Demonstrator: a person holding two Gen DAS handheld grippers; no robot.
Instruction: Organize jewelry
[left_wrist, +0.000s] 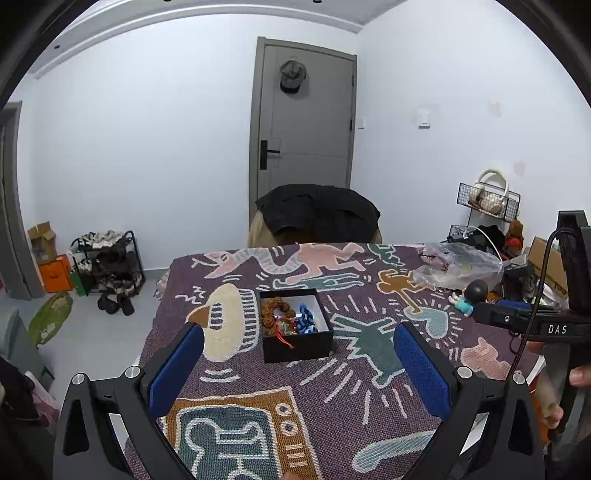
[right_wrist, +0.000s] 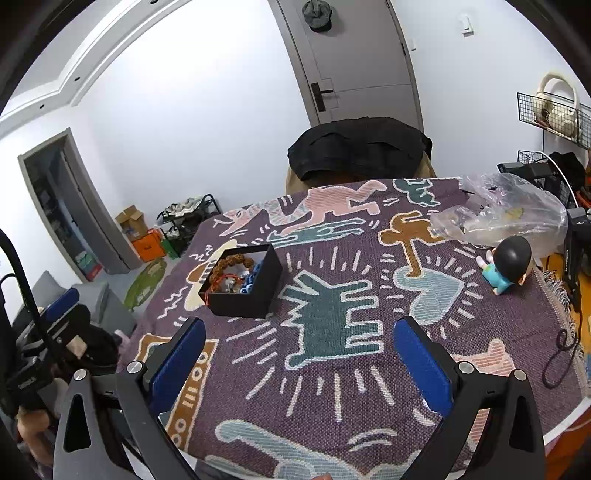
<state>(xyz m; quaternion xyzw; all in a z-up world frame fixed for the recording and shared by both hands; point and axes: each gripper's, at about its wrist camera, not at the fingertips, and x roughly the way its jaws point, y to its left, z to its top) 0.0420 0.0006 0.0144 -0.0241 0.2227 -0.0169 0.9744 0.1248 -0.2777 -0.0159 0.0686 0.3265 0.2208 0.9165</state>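
A small black box (left_wrist: 298, 341) with a white lining sits open on the patterned table cloth (left_wrist: 332, 398). Inside lie a brown bead bracelet (left_wrist: 271, 308), blue jewelry (left_wrist: 306, 319) and a piece with a red cord (left_wrist: 284, 338). My left gripper (left_wrist: 297, 363) is open and empty, hovering just in front of the box. In the right wrist view the box (right_wrist: 242, 286) sits to the front left of my right gripper (right_wrist: 299, 363), which is open and empty above the cloth. The bracelet (right_wrist: 232, 264) shows inside the box.
A clear plastic bag (right_wrist: 502, 216) and a small dark-haired figurine (right_wrist: 508, 267) lie at the table's right. A chair with a black jacket (left_wrist: 317, 212) stands behind the table. A shoe rack (left_wrist: 107, 269) stands on the floor at left.
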